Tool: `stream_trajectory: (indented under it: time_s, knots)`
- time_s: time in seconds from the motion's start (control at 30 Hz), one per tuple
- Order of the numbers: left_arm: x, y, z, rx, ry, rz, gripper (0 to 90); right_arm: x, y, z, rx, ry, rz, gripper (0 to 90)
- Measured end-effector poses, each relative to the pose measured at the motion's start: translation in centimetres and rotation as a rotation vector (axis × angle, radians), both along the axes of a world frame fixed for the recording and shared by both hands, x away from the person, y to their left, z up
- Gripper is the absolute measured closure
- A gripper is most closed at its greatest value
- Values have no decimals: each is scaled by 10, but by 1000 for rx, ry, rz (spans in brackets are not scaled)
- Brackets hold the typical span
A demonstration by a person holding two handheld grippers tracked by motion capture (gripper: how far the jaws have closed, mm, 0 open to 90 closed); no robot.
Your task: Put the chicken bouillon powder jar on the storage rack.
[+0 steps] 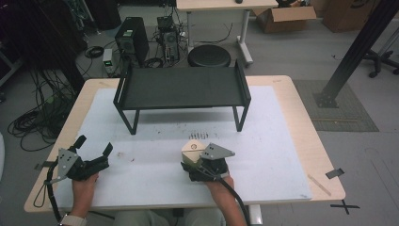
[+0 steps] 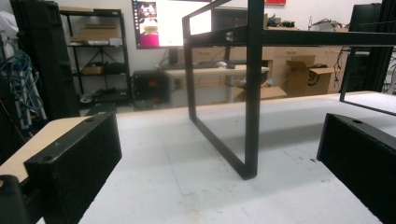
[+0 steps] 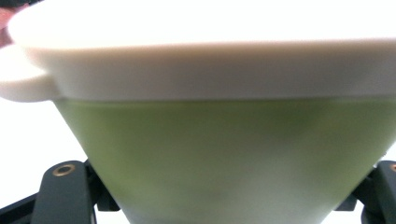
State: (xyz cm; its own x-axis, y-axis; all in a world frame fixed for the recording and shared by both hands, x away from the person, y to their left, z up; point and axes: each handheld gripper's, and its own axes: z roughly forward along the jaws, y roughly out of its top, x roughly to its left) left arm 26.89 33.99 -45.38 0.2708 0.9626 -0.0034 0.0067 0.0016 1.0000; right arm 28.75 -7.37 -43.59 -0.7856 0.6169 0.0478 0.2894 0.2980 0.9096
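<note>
Nearest the lens in the right gripper view, blurred by closeness: pale green tapering plastic cup (image 3: 224, 154) under a thick white lid (image 3: 210, 51), with a lid tab jutting out at one side. Sat upright with its narrow lower part between the black jaws of the right gripper (image 3: 224, 191), pads against both sloping walls, so clamped on the cup as far as could be judged. Seen from the high view, rested low on the white mat (image 1: 273, 141) covering the pale wooden bench (image 1: 301, 108), in front of the black metal shelf rack (image 1: 181, 89) and well apart from it. Left gripper (image 1: 94, 145) lay off to the side near the bench edge, jaws spread wide with nothing between them, facing one leg of the rack. Likely trouble from here: a taper under side pressure tends to squirt upward or tip, so too light a squeeze could let the cup slide out on lifting, while too hard a squeeze could buckle the thin wall or pop the lid. Could also clip the raised side rail of the rack if carried toward it too low.
</note>
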Motion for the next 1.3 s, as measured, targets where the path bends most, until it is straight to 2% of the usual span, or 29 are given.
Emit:
stream_trajectory:
  time_s: [0.27, 0.87, 1.0, 1.3]
  knots:
    - [0, 0, 0, -1, -1, 0, 3, 0, 1, 1, 3, -9, 12, 279]
    - [0, 0, 0, -3, -1, 0, 3, 0, 1, 3, -7, -18, 15, 291]
    - [0, 0, 0, -5, -2, 0, 3, 0, 1, 7, 2, -26, 19, 292]
    - [0, 0, 0, -5, -1, 0, 3, 2, 2, 28, 31, -56, 33, 292]
